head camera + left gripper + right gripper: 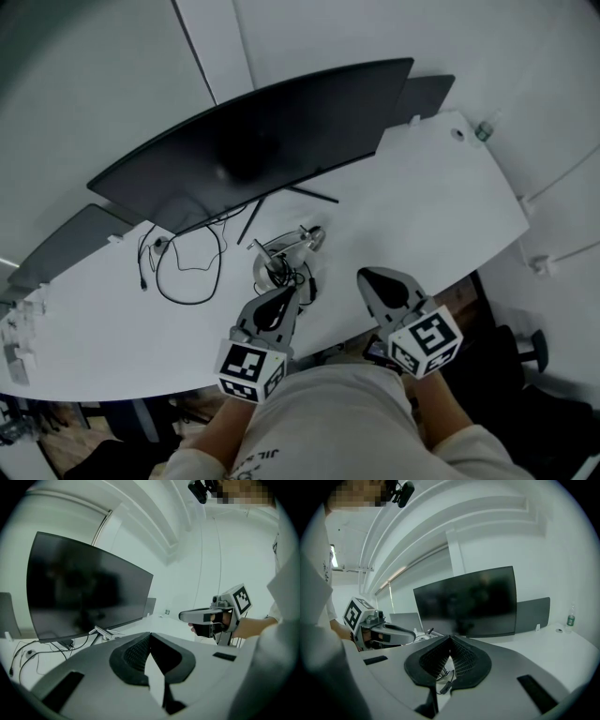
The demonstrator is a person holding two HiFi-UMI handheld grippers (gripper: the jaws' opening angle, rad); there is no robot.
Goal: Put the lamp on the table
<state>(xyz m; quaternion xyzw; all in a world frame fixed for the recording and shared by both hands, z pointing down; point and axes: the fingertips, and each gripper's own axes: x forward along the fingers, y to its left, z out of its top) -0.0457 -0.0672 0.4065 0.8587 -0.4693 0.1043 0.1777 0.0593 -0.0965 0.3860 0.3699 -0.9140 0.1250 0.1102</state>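
Lamp (292,242) lies just ahead of left tongs (285,294).

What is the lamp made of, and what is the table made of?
The lamp looks like metal: it is silvery grey, with bright glints along its arm. The table has a smooth, matte white top with no grain, so probably laminate or painted board. The pictures can't settle which.

White table (422,187), black curved monitor (253,141), black cable (187,274), silver lamp (286,248); grey left gripper (286,292) and right gripper (367,279), their cubes (251,368) with black-and-white squares
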